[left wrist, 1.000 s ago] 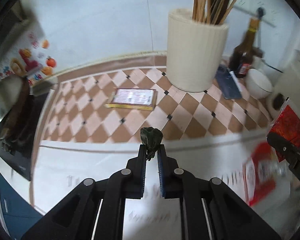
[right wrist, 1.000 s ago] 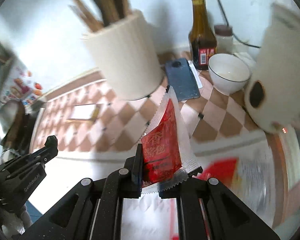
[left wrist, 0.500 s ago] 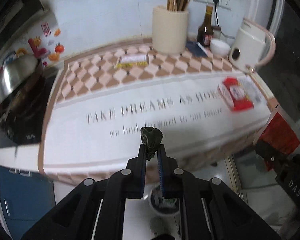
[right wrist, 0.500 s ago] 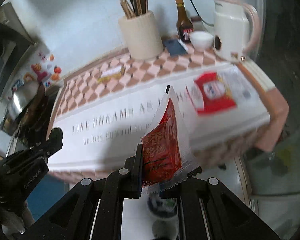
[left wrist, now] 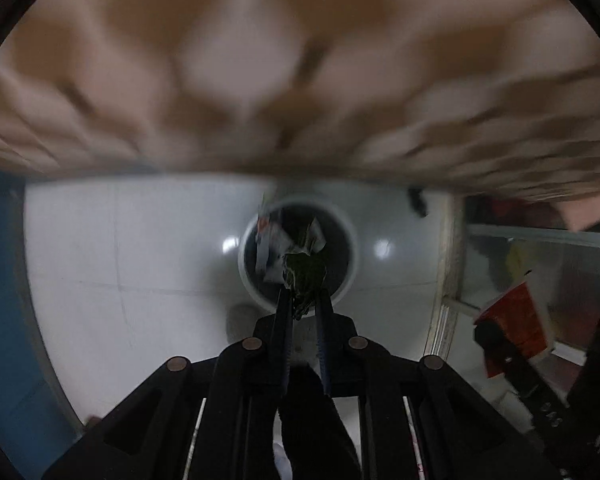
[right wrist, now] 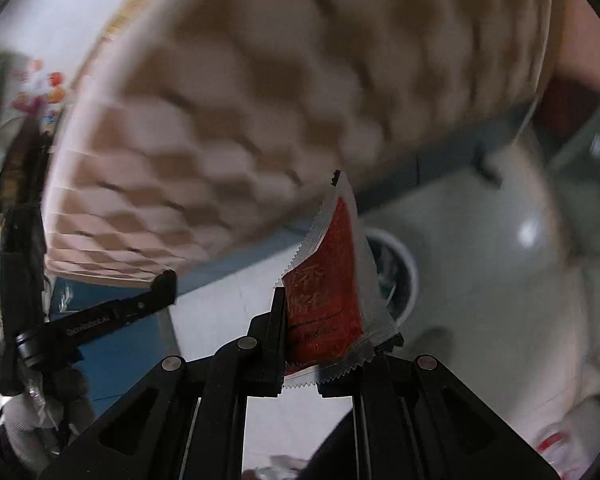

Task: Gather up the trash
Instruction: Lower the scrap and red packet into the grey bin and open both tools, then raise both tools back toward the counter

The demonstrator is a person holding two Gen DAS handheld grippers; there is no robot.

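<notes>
Left gripper (left wrist: 302, 300) clamped on light, crumpled green scrap (left wrist: 303, 276); right gripper (right wrist: 332, 320) pinched limp, slippery-looking red sachet (right wrist: 326, 284) by its lower end.

Floor tiles (left wrist: 140, 248) glossy, smooth; red sachet (right wrist: 328, 292) shiny foil, serrated edges; tablecloth (right wrist: 228, 128) matt cloth.

The left wrist view looks steeply down from close above the white bin (left wrist: 298, 258) on the floor. The right wrist view faces it more obliquely, from the side; both share the bin (right wrist: 400, 276) and the checkered cloth's hanging edge (left wrist: 300, 80).
</notes>
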